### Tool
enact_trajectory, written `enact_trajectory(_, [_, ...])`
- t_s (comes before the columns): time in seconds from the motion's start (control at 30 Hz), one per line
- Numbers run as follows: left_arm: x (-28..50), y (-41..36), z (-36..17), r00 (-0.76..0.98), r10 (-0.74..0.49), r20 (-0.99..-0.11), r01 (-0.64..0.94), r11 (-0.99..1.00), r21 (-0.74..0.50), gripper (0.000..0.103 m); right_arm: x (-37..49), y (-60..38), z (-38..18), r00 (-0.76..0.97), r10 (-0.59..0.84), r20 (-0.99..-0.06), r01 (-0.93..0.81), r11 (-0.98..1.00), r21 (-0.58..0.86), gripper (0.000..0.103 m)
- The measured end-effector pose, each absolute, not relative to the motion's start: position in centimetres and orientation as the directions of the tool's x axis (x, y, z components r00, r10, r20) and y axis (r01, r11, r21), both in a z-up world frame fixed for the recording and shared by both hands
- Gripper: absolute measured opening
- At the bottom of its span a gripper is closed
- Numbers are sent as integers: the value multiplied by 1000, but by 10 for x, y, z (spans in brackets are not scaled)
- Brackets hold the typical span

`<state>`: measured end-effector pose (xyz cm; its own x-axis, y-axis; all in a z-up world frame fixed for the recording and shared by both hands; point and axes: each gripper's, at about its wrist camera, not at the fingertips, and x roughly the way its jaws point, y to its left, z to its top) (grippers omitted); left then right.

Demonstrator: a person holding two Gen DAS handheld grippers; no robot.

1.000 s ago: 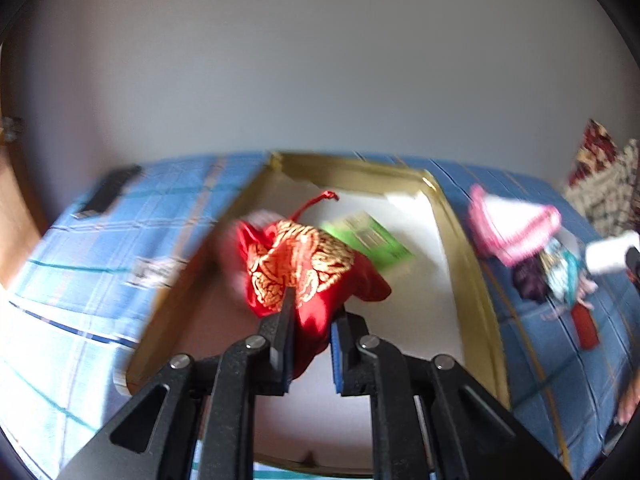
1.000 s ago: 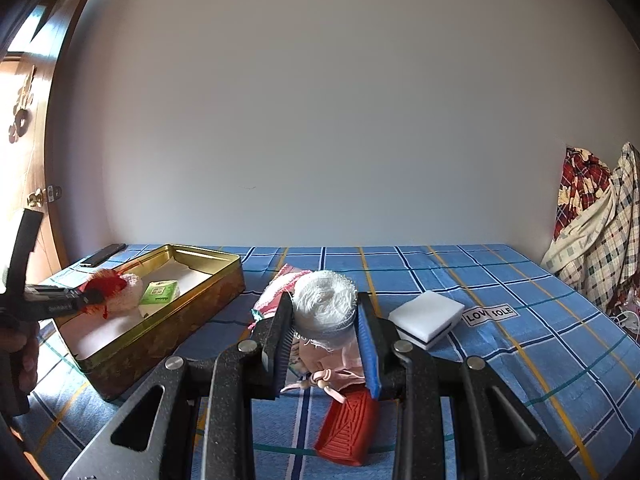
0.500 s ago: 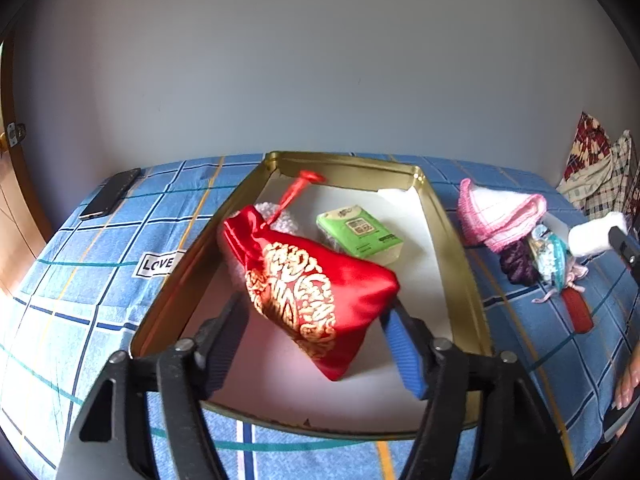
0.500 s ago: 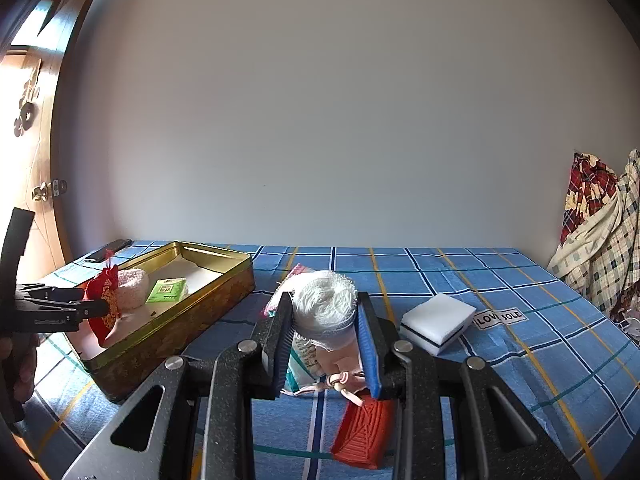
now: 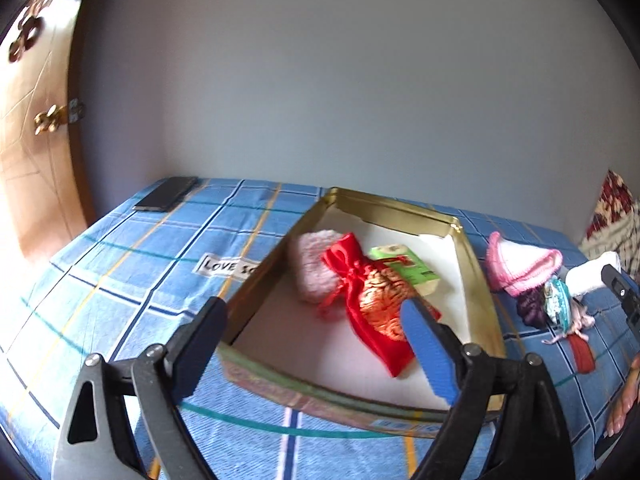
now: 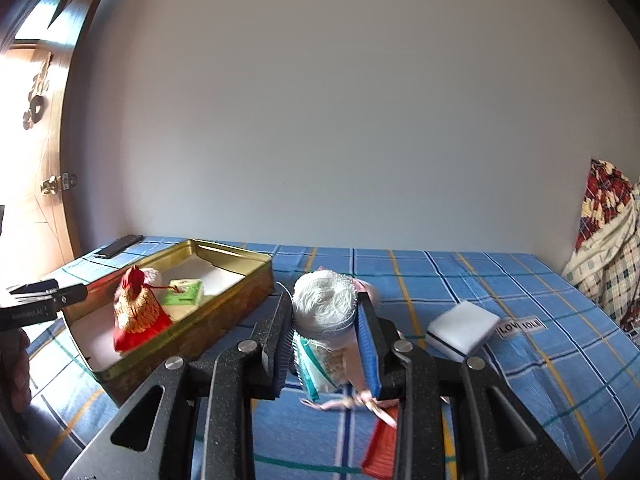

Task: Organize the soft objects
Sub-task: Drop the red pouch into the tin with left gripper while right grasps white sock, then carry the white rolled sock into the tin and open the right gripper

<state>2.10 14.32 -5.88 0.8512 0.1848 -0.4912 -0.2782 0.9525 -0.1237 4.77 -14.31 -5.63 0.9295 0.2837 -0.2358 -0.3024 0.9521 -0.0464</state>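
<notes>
Released from the left gripper [image 5: 316, 340], whose jaws have just been opening, the red pouch [image 5: 372, 304] is now lying in the tin [image 5: 478, 264], no longer pinched and hanging as it was a second ago. Those jaws are standing wide at the tin's near edge with nothing between the pads, and the view has swung to show more of the door [image 5: 32, 128] left of the tin.

Right of the tin, the right gripper [image 6: 324, 344] is clamping a white roll [image 6: 324, 300], seemingly the next item bound for the tin; the soft roll is bulging above the pads.

The tin is serving as the collecting box, judging by what is gathering in it: the pouch is resting against a pink knit piece [image 5: 314, 268] at the tin's left wall and overlapping a green packet [image 5: 404, 266] toward the tin's far end.

The pouch is glossy satin with gold embroidery and a drawstring neck. The tin is a shallow gold rectangle with a white lining. Right of the tin, a pink-trimmed hat [image 5: 520, 266], a dark purple bundle [image 5: 530, 308] and a white sponge block [image 6: 460, 330] are waiting on the blue plaid sheet [image 5: 132, 264].
</notes>
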Motion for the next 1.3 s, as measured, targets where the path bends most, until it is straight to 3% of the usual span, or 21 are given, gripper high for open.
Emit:
enact_trajectory(0.43, [4, 168, -58, 846, 206, -491, -341, 918, -202, 90, 58, -93, -22, 895, 392, -213, -414, 908, -70, 32])
enact_trajectory(0.83, [-8, 177, -56, 843, 216, -493, -363, 904, -225, 90, 110, -32, -17, 823, 480, -304, -507, 862, -14, 32])
enact_trajectory(1.3, [-6, 189, -51, 833, 240, -498, -385, 898, -211, 94, 164, 20, -45, 789, 434, -436, -498, 866, -39, 32])
